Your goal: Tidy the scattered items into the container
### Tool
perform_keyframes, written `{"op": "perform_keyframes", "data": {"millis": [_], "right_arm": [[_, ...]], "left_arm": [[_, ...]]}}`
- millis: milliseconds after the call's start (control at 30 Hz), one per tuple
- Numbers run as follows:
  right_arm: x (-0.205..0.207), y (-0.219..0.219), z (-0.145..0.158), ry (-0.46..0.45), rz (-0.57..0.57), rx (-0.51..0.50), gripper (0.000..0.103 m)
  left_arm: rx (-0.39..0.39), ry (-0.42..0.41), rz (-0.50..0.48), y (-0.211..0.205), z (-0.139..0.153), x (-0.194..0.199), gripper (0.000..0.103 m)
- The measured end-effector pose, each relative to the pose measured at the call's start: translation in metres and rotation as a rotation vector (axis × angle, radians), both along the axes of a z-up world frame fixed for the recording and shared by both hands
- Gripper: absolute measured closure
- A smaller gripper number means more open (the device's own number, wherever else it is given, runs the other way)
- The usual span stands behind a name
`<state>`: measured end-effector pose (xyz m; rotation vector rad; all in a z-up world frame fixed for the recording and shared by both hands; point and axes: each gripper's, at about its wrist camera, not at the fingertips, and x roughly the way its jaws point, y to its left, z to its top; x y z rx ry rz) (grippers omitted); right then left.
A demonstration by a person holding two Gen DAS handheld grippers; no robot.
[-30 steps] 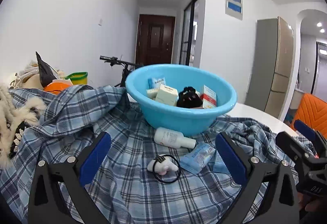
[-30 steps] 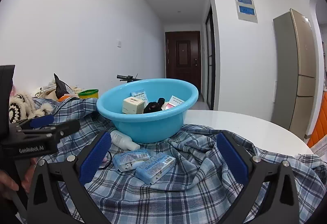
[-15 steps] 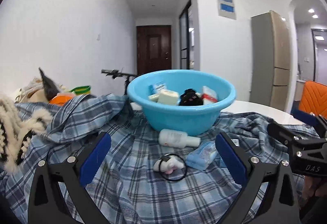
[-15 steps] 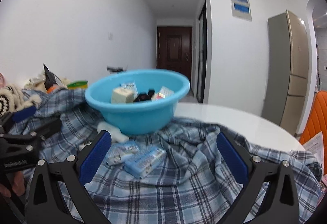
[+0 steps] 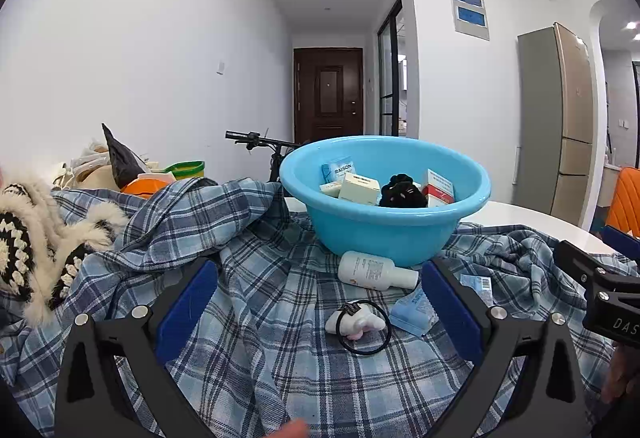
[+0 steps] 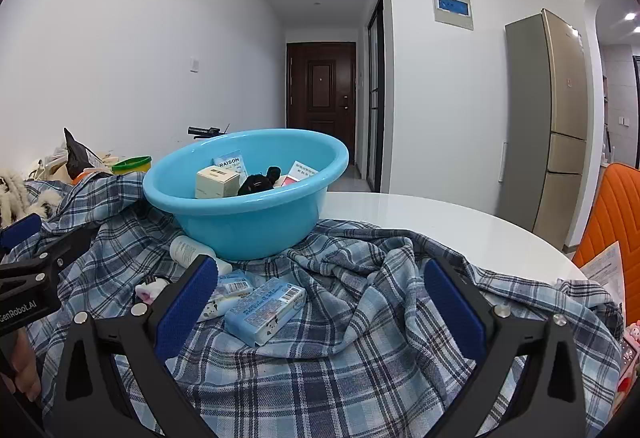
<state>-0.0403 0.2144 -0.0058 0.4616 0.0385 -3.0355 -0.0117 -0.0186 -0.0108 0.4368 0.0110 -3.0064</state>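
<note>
A light blue basin (image 5: 384,234) (image 6: 248,226) stands on a blue plaid cloth (image 5: 260,298) and holds small boxes and a black hair clip. In front of it lie a white bottle (image 5: 374,270) (image 6: 186,250), a white-pink hair tie with a black loop (image 5: 358,322), and blue tissue packs (image 6: 264,310) (image 5: 412,312). My left gripper (image 5: 320,302) is open and empty, just short of the hair tie. My right gripper (image 6: 320,298) is open and empty, with a tissue pack between and ahead of its fingers.
A fuzzy black-and-cream garment (image 5: 28,246) and a pile of bags lie at the left. The white round table (image 6: 440,222) extends right. An orange chair (image 6: 612,222) and papers (image 6: 604,270) sit at the far right. A bicycle handlebar (image 5: 256,140) stands behind the basin.
Both views have shifted slightly: the left gripper has drifted left and the right gripper right, so the basin and scattered items sit further across each frame. Both stay open.
</note>
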Motion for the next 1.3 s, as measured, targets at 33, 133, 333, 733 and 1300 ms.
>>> {"op": "perform_keyframes", "data": {"millis": [33,133,333,733,1300], "right_arm": [[-0.0001,0.0001,-0.0001,-0.001,0.0,-0.002,0.0],[0.0009,0.0001,-0.0001,0.001,0.0,-0.002,0.0],[0.0018,0.0005,0.0001,0.002,-0.01,-0.005,0.0],[0.0016,0.0,0.0003,0.001,-0.011,-0.005,0.0],[0.0008,0.0013,-0.0003,0.001,-0.014,-0.009,0.0]], "left_arm": [[-0.001,0.0,-0.004,-0.0001,-0.0001,0.0002,0.0],[-0.001,-0.001,-0.01,-0.0002,-0.0004,-0.0002,0.0],[-0.001,-0.002,-0.007,0.0,-0.0005,-0.0005,0.0],[-0.005,-0.005,-0.021,0.0025,-0.0007,-0.0013,0.0],[-0.004,-0.004,-0.021,0.0029,-0.0007,-0.001,0.0]]}}
